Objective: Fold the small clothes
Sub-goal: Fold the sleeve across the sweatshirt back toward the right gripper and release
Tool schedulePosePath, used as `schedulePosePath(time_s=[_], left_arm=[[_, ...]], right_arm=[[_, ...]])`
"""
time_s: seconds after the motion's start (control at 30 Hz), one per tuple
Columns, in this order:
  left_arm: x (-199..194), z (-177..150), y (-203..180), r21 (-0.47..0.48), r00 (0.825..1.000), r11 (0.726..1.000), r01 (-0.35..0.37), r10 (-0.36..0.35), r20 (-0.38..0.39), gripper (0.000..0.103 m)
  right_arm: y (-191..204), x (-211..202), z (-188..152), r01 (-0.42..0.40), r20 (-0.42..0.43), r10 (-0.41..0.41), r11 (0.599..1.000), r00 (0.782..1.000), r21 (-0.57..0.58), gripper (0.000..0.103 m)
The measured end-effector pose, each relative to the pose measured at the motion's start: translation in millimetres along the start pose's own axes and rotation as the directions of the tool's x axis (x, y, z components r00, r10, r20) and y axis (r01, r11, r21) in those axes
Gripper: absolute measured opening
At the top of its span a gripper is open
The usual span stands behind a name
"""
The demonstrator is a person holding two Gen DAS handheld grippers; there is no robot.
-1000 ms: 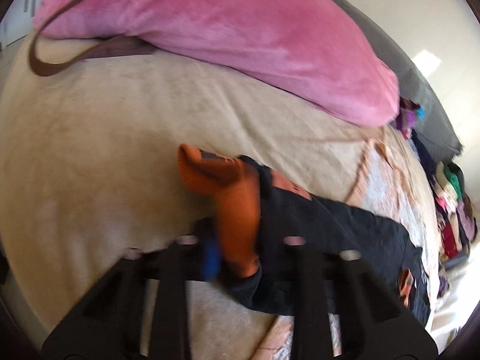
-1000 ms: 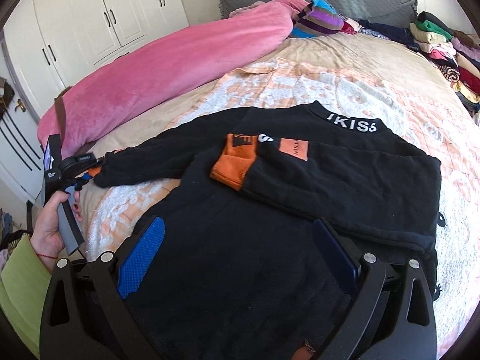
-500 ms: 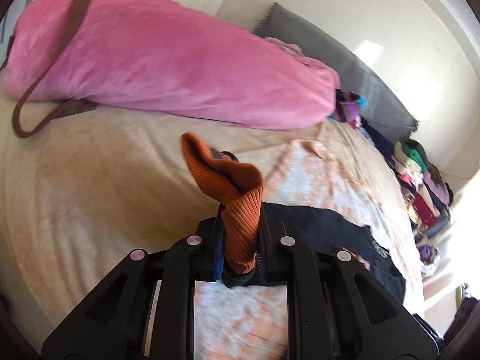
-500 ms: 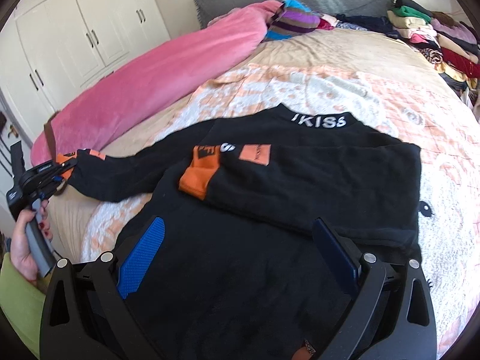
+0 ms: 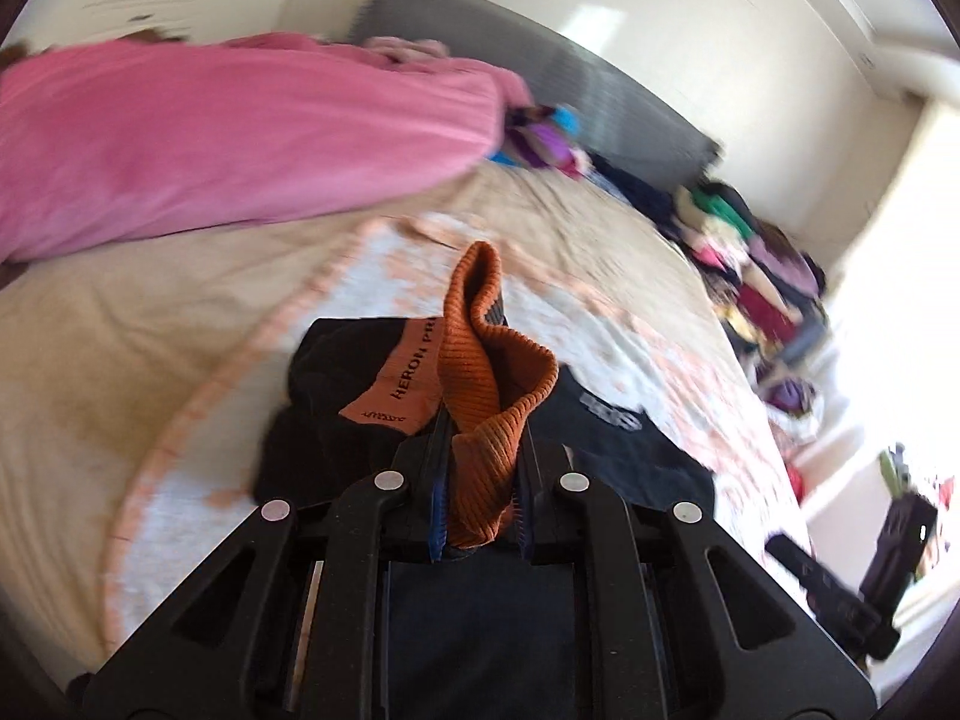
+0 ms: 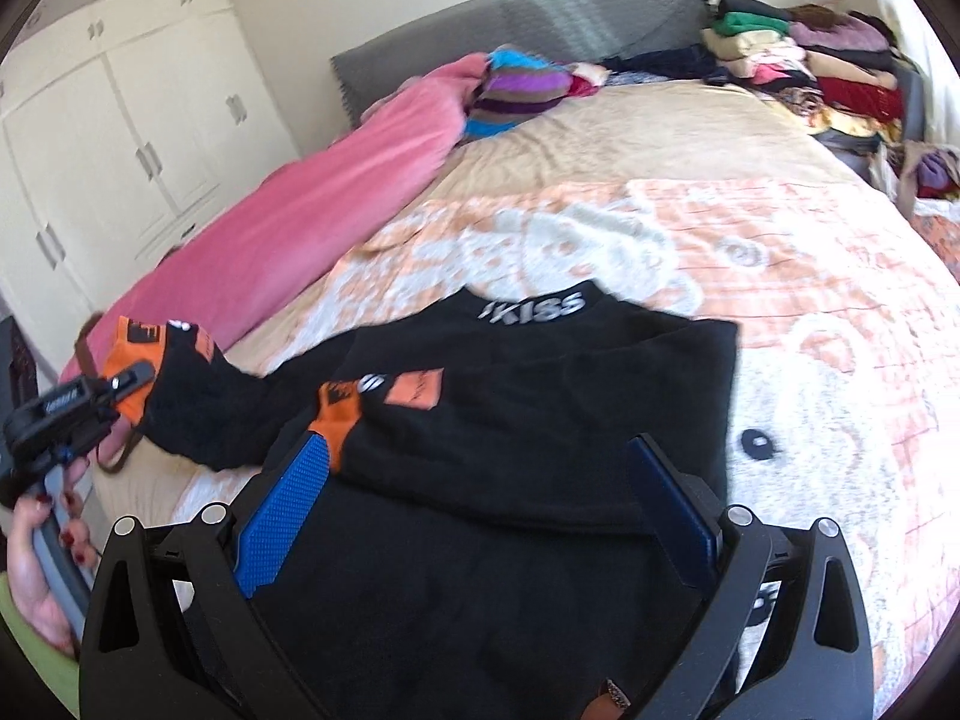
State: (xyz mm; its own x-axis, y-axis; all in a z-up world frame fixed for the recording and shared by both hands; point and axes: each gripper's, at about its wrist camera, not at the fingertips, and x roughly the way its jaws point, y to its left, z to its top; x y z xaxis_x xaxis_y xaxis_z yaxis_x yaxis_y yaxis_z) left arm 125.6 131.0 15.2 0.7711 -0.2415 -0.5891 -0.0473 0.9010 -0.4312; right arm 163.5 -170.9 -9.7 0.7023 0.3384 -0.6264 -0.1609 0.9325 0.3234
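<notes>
The fingers of the left gripper (image 5: 477, 504) are clamped on the orange ribbed cuff (image 5: 489, 360) of a black sweater (image 6: 540, 420), the cuff standing up between them. The right gripper (image 6: 480, 498) has its fingers spread wide apart, hovering over the sweater's lower body with nothing between them.

The sweater lies on a bed (image 6: 660, 138), on an orange-and-white patterned blanket (image 6: 810, 300). Its collar reads "KISS" in white letters, preceded by a partial character. An orange patch (image 5: 396, 384) near the held cuff reads "HERON PR", the rest covered by the cuff; smaller print beneath it is too small to read. A second orange patch (image 6: 414, 387) on the other sleeve, which lies folded across the chest, is illegible.

Only the right wrist view shows the whole garment, the lifted sleeve stretching left to the left gripper (image 6: 129, 384), the person's left hand (image 6: 36, 552) with red nails, and white wardrobe doors (image 6: 120, 144). Only the left wrist view shows the patch text up close. Both show a pink duvet (image 6: 288, 210), a grey headboard (image 6: 540, 18) and piled clothes (image 6: 810, 60).
</notes>
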Motion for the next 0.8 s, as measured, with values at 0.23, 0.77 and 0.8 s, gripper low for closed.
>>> schedulePosePath(time_s=[0.23, 0.77, 0.8], left_arm=[[25.7, -20.1, -51.0, 0.082, 0.997, 0.996, 0.041, -0.035, -0.063, 0.009], [110.8, -90.4, -127.6, 0.193, 0.958, 0.974, 0.123, -0.066, -0.279, 0.009], [113.7, -93.7, -127.9, 0.194, 0.955, 0.973, 0.125, -0.065, -0.290, 0.009]], right_arm=[[-45.9, -24.1, 12.4, 0.019, 0.063, -0.026, 0.994, 0.998, 0.112, 0.098], [-98.7, -43.0, 17.3, 0.058, 0.087, -0.079, 0.974, 0.993, 0.220, 0.098], [-99.7, -42.3, 16.6, 0.061, 0.084, -0.081, 0.973, 0.993, 0.222, 0.098]])
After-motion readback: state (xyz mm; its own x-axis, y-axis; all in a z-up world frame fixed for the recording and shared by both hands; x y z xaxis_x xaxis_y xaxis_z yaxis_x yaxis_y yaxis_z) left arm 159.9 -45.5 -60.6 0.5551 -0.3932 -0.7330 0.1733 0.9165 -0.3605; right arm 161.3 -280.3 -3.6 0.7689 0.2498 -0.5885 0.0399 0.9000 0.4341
